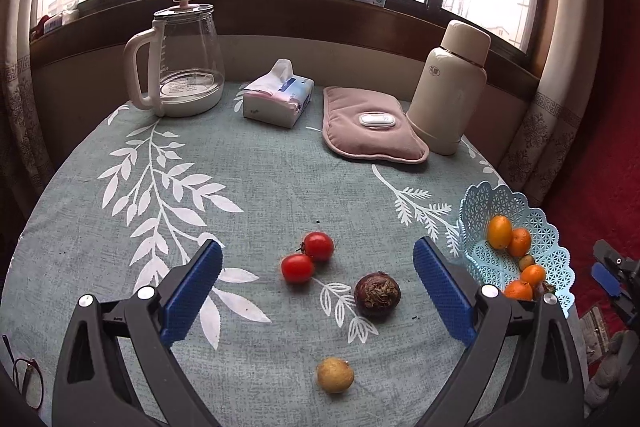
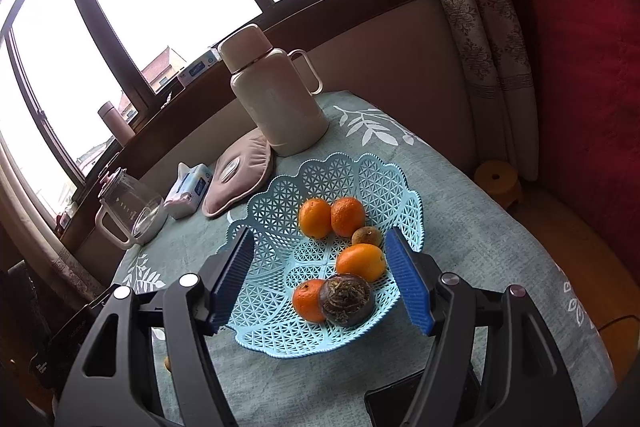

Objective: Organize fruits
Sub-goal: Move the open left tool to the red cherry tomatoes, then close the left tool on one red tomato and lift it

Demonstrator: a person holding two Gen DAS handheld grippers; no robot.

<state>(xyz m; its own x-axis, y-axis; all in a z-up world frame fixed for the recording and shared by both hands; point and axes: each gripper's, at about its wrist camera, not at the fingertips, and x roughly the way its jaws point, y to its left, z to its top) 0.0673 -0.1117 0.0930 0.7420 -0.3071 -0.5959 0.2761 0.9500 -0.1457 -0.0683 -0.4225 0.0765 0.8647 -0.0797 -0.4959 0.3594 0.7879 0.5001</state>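
My bench (image 1: 248,179) wears a grey-green cloth printed with white leaf sprays. Along its far side, by the window, stand a glass kettle (image 1: 178,61), a tissue pack (image 1: 278,95), a flat pink warmer pad (image 1: 370,127) and a cream thermos (image 1: 450,87) just beside the pad. Nearer to me, two red tomatoes (image 1: 307,257) lie touching each other, with a dark purple fruit (image 1: 377,294) close by and a small yellowish fruit (image 1: 335,375) nearest of all. The blue lattice basket (image 2: 360,171) sits at the bench's right edge. A pair of glasses (image 1: 26,383) lies at the near left edge.
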